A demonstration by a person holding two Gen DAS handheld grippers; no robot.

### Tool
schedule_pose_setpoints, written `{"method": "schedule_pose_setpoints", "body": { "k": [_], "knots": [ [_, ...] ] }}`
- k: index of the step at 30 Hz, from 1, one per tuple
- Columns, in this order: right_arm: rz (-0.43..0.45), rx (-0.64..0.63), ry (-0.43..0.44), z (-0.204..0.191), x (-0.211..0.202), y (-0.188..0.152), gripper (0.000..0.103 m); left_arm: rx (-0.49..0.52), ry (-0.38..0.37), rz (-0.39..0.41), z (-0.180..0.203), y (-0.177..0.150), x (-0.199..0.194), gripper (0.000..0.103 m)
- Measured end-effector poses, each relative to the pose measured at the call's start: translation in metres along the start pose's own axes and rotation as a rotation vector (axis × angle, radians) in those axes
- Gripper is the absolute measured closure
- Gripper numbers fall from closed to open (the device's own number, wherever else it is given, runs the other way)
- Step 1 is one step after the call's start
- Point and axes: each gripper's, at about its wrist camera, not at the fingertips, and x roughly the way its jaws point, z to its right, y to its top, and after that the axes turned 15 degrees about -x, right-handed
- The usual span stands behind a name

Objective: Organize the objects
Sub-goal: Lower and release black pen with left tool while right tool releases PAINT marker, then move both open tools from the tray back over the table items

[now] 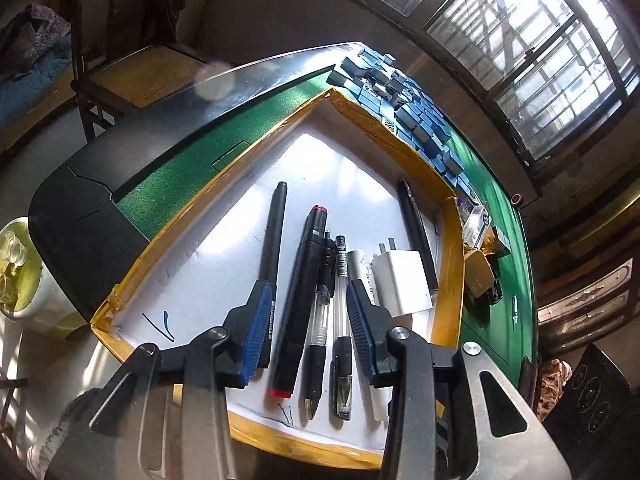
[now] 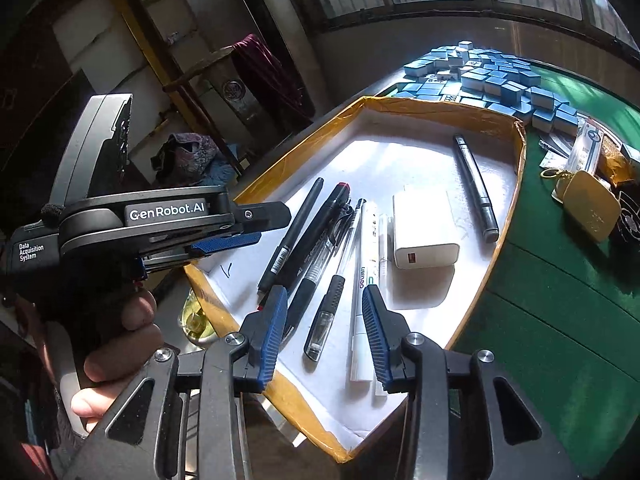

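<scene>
— Largest first?
— Green table [image 1: 180, 184], blue tiles [image 2: 504, 80] heaped along far edge. On it, yellow-rimmed tray [image 1: 256, 148], white inside.
— In tray?
— White charger [image 2: 424, 232]; black marker [image 1: 304, 300], pens side by side; dark pen [image 2: 476, 188] apart.
— Tongs?
— Left gripper [image 1: 308, 328] and right gripper [image 2: 326, 334] parted above pens, gripping nothing.

Home games rm: green-felt mahjong table [image 1: 168, 184], tiles [image 2: 496, 80], barred windows [image 1: 540, 40].
</scene>
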Motion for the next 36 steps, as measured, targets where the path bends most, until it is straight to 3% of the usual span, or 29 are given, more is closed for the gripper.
{"method": "schedule_pose_setpoints", "body": {
  "k": [5, 11, 21, 26, 36],
  "knots": [
    [0.068, 0.011, 0.041, 0.01, -0.025, -0.007, 0.063, 0.083, -0.057, 0.0, 0.032, -0.019, -0.008, 0.066],
    [0.089, 0.118, 0.039, 0.046, -0.049, -0.025, 0.056, 0.147, -0.081, -0.023, 0.072, -0.045, 0.001, 0.066],
    [0.073, 0.296, -0.078, 0.119, -0.078, -0.06, 0.053, 0.25, -0.081, -0.101, 0.125, -0.089, 0.026, 0.066],
    [0.028, 0.37, -0.126, 0.145, -0.081, -0.073, 0.053, 0.281, -0.077, -0.127, 0.137, -0.102, 0.031, 0.066],
    [-0.011, 0.436, -0.121, 0.164, -0.078, -0.092, 0.053, 0.287, -0.06, -0.149, 0.143, -0.108, 0.042, 0.066]
  ]
}}
